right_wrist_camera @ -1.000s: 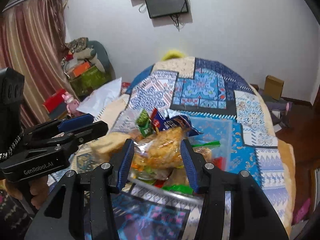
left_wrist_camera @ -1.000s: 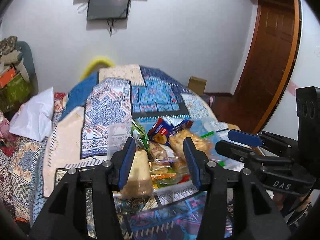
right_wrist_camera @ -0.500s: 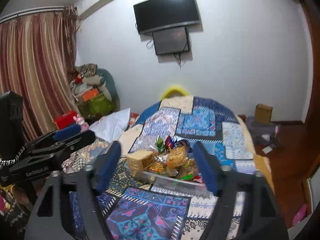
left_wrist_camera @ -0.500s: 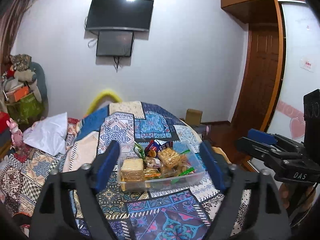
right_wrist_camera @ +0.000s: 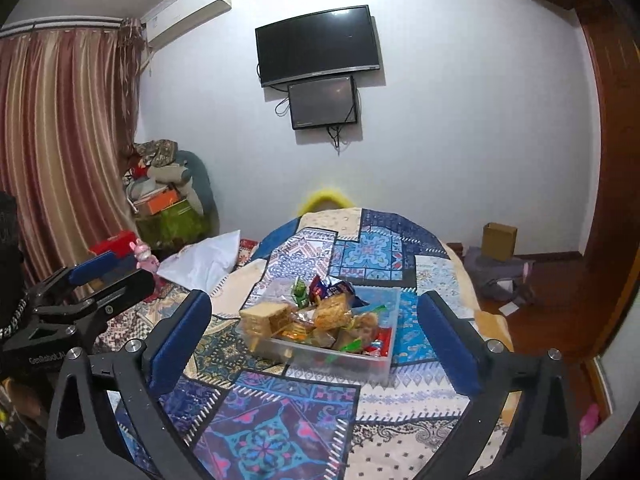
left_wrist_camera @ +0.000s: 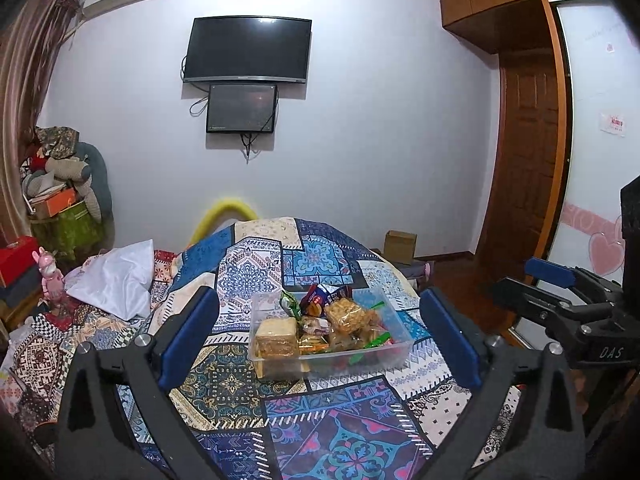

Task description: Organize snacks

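A clear plastic bin (left_wrist_camera: 394, 356) sits on the patterned quilt, full of snacks: a pack of square crackers (left_wrist_camera: 277, 334), a bag of puffed snacks (left_wrist_camera: 347, 312), green and blue-red packets. It also shows in the right wrist view (right_wrist_camera: 376, 362). My left gripper (left_wrist_camera: 318, 338) is open and empty, held back from and above the bin. My right gripper (right_wrist_camera: 314, 332) is open and empty, also well back from the bin. Each gripper appears in the other's view, the right one (left_wrist_camera: 560, 300) and the left one (right_wrist_camera: 92, 280), with their jaws apart.
The quilt-covered bed (left_wrist_camera: 304, 412) fills the foreground. A white pillow (left_wrist_camera: 116, 276) and a pink toy (left_wrist_camera: 50, 276) lie at its left. A cluttered chair (left_wrist_camera: 68, 200) stands by the curtain. A cardboard box (left_wrist_camera: 400, 246) and wooden door (left_wrist_camera: 528, 152) are at the right.
Both grippers have pulled back and risen away from the bin, and their jaws have opened wide. The snacks stay in the bin.
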`<state>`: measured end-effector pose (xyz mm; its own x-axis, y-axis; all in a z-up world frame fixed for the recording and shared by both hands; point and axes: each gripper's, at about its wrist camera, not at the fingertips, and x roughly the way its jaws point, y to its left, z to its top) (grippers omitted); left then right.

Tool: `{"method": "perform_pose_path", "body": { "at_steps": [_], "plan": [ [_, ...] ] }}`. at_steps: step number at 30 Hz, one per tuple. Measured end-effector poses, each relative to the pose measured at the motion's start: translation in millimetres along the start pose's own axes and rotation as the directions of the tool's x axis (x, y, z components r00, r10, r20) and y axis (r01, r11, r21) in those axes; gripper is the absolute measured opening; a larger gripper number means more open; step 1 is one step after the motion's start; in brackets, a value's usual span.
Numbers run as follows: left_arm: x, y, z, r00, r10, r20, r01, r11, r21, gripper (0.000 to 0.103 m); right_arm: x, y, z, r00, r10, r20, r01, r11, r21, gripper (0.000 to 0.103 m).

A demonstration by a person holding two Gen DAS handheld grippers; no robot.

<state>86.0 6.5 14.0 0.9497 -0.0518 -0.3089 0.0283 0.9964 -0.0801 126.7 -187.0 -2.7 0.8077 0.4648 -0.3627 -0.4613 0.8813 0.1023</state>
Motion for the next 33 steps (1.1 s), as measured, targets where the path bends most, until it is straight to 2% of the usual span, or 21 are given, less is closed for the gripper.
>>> {"method": "perform_pose_path", "body": {
  "at_steps": [33],
  "plan": [
    [4.4, 3.9, -12.1, 0.999, 0.001, -0.039, -0.001, 1.0, -0.009, 0.102, -5.8, 3.9, -9.0, 1.0, 0.006, -0.002, -0.006, 1.0, -0.001, 0.103]
  ]
}}
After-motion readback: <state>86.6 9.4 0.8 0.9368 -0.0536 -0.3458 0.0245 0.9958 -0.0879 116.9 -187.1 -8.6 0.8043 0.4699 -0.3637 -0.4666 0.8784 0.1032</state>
